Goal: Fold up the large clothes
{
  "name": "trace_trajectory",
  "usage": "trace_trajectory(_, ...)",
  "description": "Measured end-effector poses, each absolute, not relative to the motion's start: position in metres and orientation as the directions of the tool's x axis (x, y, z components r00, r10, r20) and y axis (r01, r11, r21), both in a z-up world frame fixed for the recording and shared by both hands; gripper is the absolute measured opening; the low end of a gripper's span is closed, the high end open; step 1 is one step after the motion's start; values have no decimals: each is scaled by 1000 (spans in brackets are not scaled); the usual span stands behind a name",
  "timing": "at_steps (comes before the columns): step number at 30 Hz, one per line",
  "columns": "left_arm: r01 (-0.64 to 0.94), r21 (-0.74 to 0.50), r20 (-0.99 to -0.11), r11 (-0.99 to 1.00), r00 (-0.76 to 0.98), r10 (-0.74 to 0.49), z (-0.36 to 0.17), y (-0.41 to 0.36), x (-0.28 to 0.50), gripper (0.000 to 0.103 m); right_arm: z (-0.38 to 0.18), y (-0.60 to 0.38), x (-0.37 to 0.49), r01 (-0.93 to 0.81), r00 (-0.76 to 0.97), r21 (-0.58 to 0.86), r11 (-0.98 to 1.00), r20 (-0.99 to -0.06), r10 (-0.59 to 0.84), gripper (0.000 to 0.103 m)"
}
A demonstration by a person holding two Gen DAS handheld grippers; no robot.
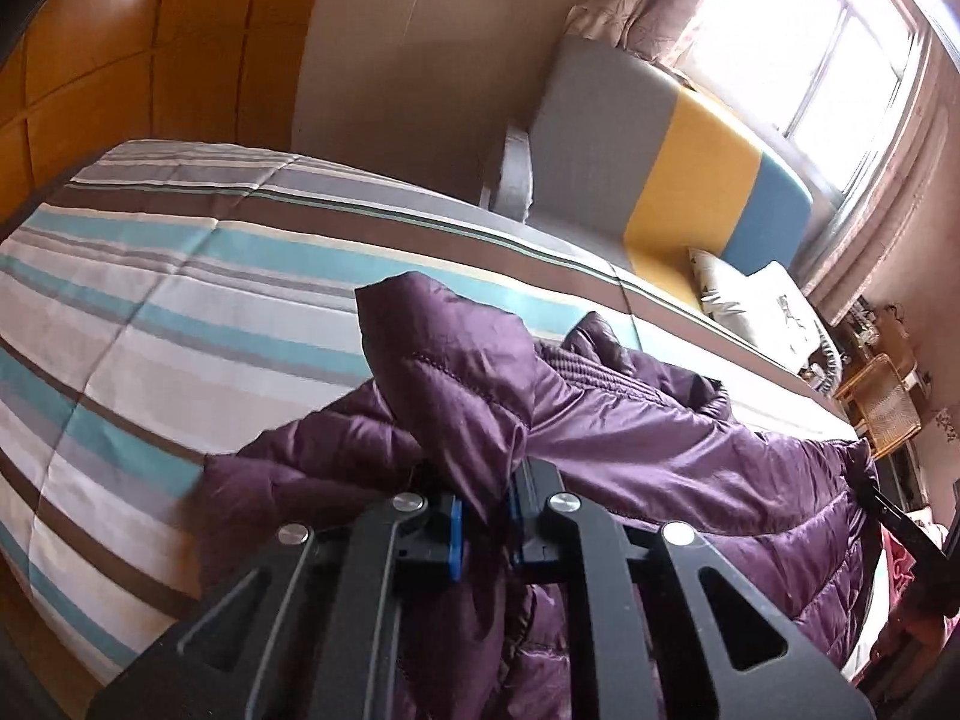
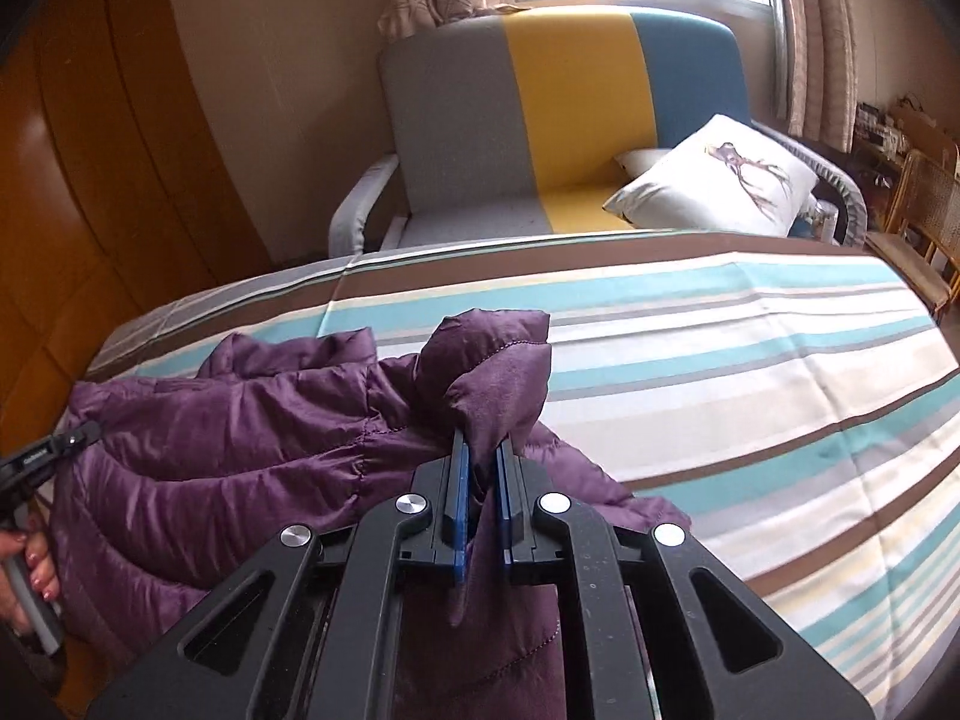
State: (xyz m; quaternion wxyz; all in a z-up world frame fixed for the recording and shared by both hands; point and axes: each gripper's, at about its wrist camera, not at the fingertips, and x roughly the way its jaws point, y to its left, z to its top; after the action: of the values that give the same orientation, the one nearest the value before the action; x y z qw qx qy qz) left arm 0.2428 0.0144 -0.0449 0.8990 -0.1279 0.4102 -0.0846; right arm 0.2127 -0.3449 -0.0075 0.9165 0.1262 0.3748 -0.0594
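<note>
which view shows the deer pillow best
The right wrist view: the deer pillow faces the camera on the armchair, print clear. The left wrist view shows it small, tilted and washed out near the window.

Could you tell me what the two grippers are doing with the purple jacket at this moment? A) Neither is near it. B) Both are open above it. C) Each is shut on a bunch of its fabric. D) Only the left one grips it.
C: the left gripper and the right gripper each pinch a bunch of the purple jacket between blue pads, over the striped bedspread.
</note>
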Motion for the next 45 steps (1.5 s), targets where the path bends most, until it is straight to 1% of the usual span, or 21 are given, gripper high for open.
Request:
trace_trajectory(4, 10, -257, -750, 966, 629, -206, -62, 5, 260, 10, -33, -349, 231, 247, 685, 204, 947, -728, -22, 8)
trace_trajectory(8, -8, -214, -760, 977, 630, -161, -79, -1, 267, 13, -58, -347, 243, 280, 662, 185, 942, -748, -49, 8)
trace_trajectory(11, -4, -174, -755, 985, 643, -130, -88, -8, 268, 16, -73, -345, 250, 292, 641, 156, 944, -764, -72, 8)
trace_trajectory(14, 7, -132, -741, 991, 663, -104, -95, -15, 265, 22, -84, -341, 255, 297, 629, 129, 946, -772, -92, 8)
trace_trajectory(19, 4, -118, -730, 993, 678, -90, -106, -19, 265, 31, -96, -333, 258, 309, 621, 75, 948, -771, -141, 8)
trace_trajectory(24, -2, -84, -733, 996, 677, -60, -109, -23, 266, 36, -99, -329, 258, 314, 621, 54, 948, -767, -162, 8)
trace_trajectory(29, -37, -60, -739, 998, 673, -19, -108, -21, 265, 51, -99, -326, 257, 317, 622, 42, 947, -764, -174, 8)
trace_trajectory(30, -48, -52, -740, 997, 672, -6, -106, -21, 264, 61, -98, -326, 257, 317, 622, 43, 948, -764, -173, 9)
trace_trajectory(31, -61, -43, -741, 997, 671, 9, -104, -20, 262, 75, -98, -327, 257, 317, 622, 46, 947, -764, -171, 9)
trace_trajectory(32, -80, -36, -741, 996, 671, 27, -99, -19, 259, 80, -97, -328, 256, 317, 622, 50, 947, -764, -168, 10)
trace_trajectory(33, -77, -51, -734, 996, 679, 15, -93, -18, 255, 84, -95, -329, 256, 316, 624, 57, 947, -764, -162, 10)
trace_trajectory(34, -64, -70, -719, 996, 694, -6, -86, -18, 247, 85, -93, -330, 254, 314, 627, 67, 947, -763, -154, 11)
trace_trajectory(35, -57, -73, -708, 996, 706, -12, -80, -19, 242, 86, -90, -331, 253, 318, 628, 70, 946, -763, -155, 16)
trace_trajectory(36, -48, -68, -686, 996, 727, -12, -70, -22, 234, 89, -85, -332, 250, 329, 628, 63, 942, -759, -168, 26)
trace_trajectory(37, -42, -65, -672, 997, 740, -13, -64, -24, 229, 92, -78, -331, 246, 339, 637, 55, 939, -748, -186, 34)
trace_trajectory(38, -29, -62, -649, 998, 760, -18, -55, -28, 222, 94, -72, -329, 242, 340, 655, 54, 939, -730, -195, 51)
trace_trajectory(39, -14, -62, -630, 998, 776, -28, -47, -33, 217, 96, -62, -325, 235, 339, 685, 53, 939, -699, -208, 55)
trace_trajectory(40, 5, -67, -614, 998, 788, -45, -40, -39, 213, 96, -52, -318, 230, 333, 709, 44, 942, -671, -219, 55)
trace_trajectory(42, 39, -74, -605, 996, 792, -76, -33, -52, 214, 96, -39, -307, 227, 304, 736, 55, 951, -647, -198, 55)
trace_trajectory(45, 93, -68, -631, 993, 767, -115, -36, -79, 225, 96, -31, -288, 237, 245, 751, 116, 963, -651, -113, 55)
